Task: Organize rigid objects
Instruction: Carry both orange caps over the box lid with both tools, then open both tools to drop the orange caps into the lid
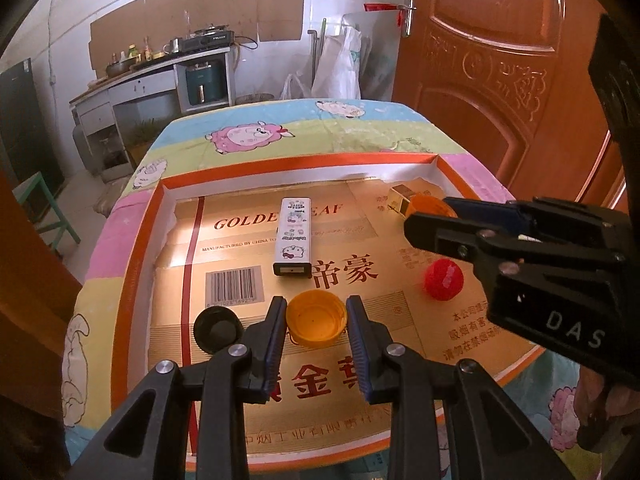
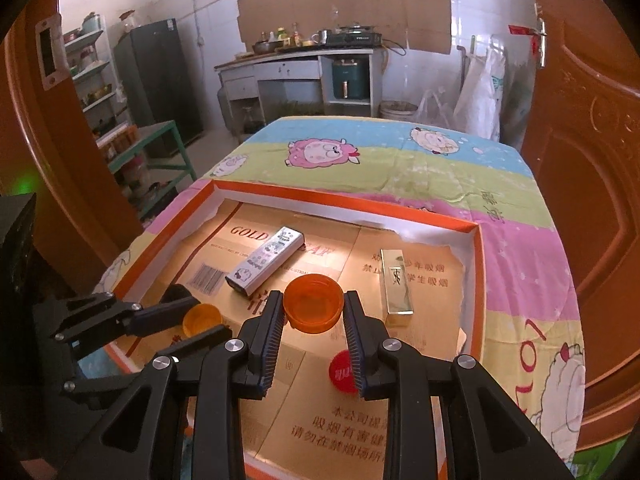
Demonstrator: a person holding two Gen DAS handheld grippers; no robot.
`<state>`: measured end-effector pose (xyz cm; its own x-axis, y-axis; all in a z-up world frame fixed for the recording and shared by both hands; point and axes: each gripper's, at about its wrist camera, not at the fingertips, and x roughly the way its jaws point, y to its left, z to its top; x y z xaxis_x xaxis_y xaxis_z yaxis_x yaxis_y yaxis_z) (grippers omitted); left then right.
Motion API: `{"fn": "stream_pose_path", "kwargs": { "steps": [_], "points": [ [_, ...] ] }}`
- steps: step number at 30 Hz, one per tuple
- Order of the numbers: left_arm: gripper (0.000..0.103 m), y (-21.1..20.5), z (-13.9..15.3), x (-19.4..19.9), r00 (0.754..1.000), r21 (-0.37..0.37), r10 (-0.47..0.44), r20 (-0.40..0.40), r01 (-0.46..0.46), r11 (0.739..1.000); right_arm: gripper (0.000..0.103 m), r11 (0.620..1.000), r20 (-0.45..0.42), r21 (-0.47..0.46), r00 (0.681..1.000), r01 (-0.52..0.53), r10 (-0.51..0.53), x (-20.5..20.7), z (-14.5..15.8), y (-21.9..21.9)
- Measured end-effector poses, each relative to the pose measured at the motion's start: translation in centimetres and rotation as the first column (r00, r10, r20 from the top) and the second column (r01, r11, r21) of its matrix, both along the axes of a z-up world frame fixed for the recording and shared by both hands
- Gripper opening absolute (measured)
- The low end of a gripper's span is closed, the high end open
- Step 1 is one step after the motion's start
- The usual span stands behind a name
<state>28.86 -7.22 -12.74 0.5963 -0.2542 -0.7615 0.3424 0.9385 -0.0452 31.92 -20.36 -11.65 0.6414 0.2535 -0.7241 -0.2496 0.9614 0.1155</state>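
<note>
A shallow cardboard tray (image 1: 280, 168) with an orange rim lies on the cartoon-print cloth. My left gripper (image 1: 316, 302) is shut on a yellow cap (image 1: 316, 324), open side up, near the tray's front. My right gripper (image 2: 313, 296) is shut on an orange cap (image 2: 314, 308) and shows at the right of the left wrist view (image 1: 430, 210). On the tray floor lie a black cap (image 1: 218, 328), a red cap (image 1: 444, 280), a white cartoon-print box (image 1: 294, 236) and a gold box (image 2: 396, 286). The left gripper (image 2: 208, 316) hides part of the black cap (image 2: 176, 292).
The tray's raised walls (image 2: 340, 200) close off its far and side edges. Brown wooden doors (image 1: 500, 80) stand close on the right and left. A kitchen counter (image 2: 296, 60), a dark fridge (image 2: 160, 76) and a green stool (image 2: 160, 140) stand beyond the table.
</note>
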Motion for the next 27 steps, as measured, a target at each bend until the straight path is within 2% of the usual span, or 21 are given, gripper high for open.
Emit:
{"fn": "stream_pose_path", "kwargs": {
  "steps": [27],
  "points": [
    [0.031, 0.1, -1.7, 1.1, 1.000, -0.003, 0.000, -0.030, 0.000, 1.000, 0.030, 0.999, -0.083, -0.029, 0.996, -0.028, 0.026, 3.7, -3.2, 1.1]
  ]
}}
